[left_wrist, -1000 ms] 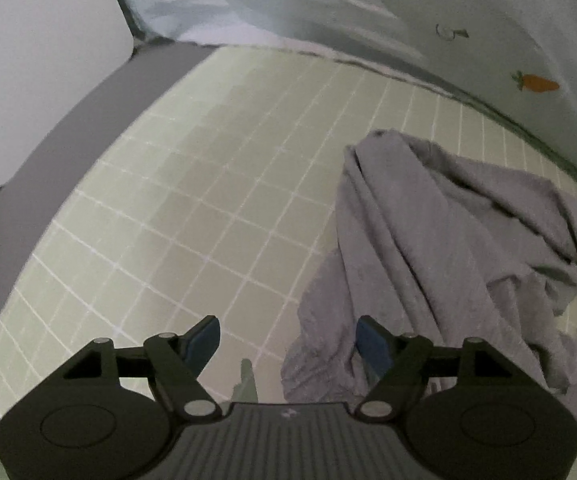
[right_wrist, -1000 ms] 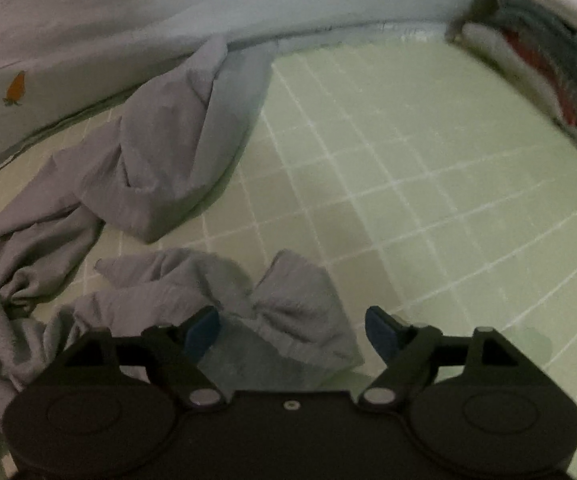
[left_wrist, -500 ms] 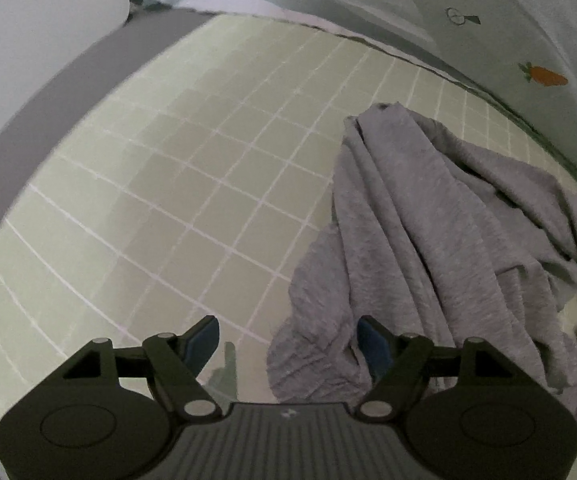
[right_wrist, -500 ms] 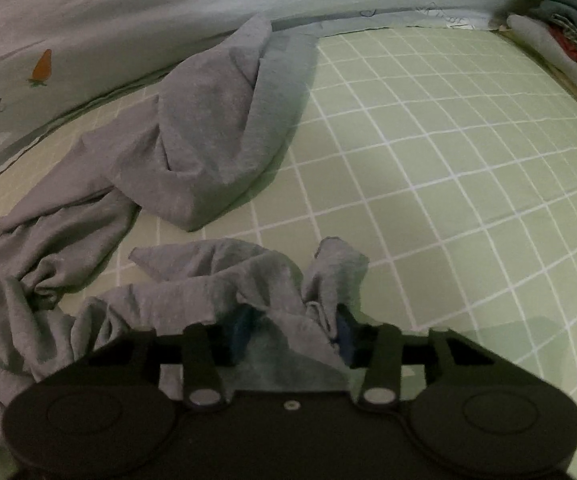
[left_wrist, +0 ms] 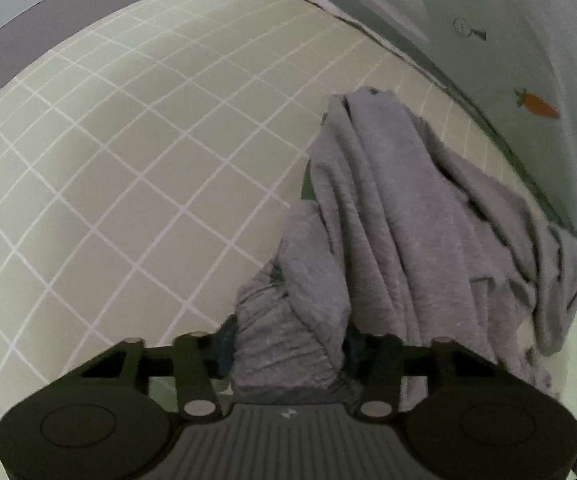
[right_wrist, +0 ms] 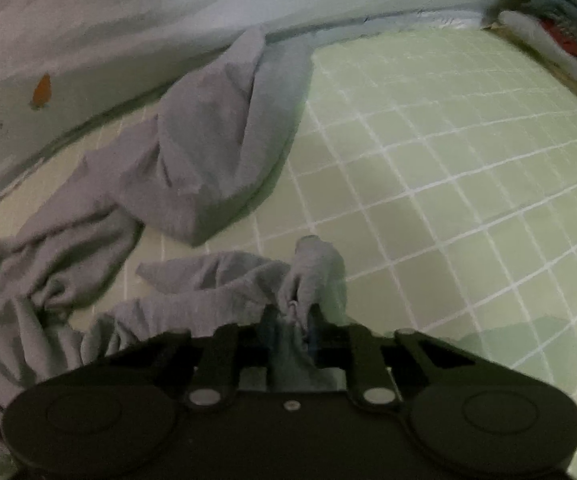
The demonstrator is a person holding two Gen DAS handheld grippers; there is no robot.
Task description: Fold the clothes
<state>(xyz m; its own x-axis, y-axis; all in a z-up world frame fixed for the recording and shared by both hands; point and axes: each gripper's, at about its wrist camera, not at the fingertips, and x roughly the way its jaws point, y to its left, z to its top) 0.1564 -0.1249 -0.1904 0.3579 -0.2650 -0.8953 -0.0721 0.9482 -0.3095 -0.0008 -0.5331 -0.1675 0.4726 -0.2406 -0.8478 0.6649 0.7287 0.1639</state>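
The step in hand is judged to be the picking up of a crumpled grey garment (left_wrist: 400, 208) by its gathered, elasticated edge, so that it can be lifted and spread before any fold is made. The garment is seen lying in a rumpled heap on a pale green checked sheet (left_wrist: 120, 152), with its far end drawn up against a light blue bedcover (right_wrist: 128, 20) printed with a small carrot (left_wrist: 536, 105).

The left gripper (left_wrist: 288, 354) is held over the near end of the garment, and its jaws are closing; the ruched edge is bunched between them and appears already to be touched on both sides. The right gripper (right_wrist: 291, 322) is found at another part of the same gathered edge, nearer the open stretch of the sheet. Its jaws are closing too, and a narrow fold of grey cloth is pinched between them, with a small tuft standing up just beyond the fingertips.

A stack of folded clothes (right_wrist: 564, 28) is visible at the far corner of the sheet, well apart from the garment.

For the next move, both grips would need to be made firm, after which the edge could be raised and drawn apart so that the cloth hangs or lies flat. Care would be called for, since only a thin layer may have been caught on the right.
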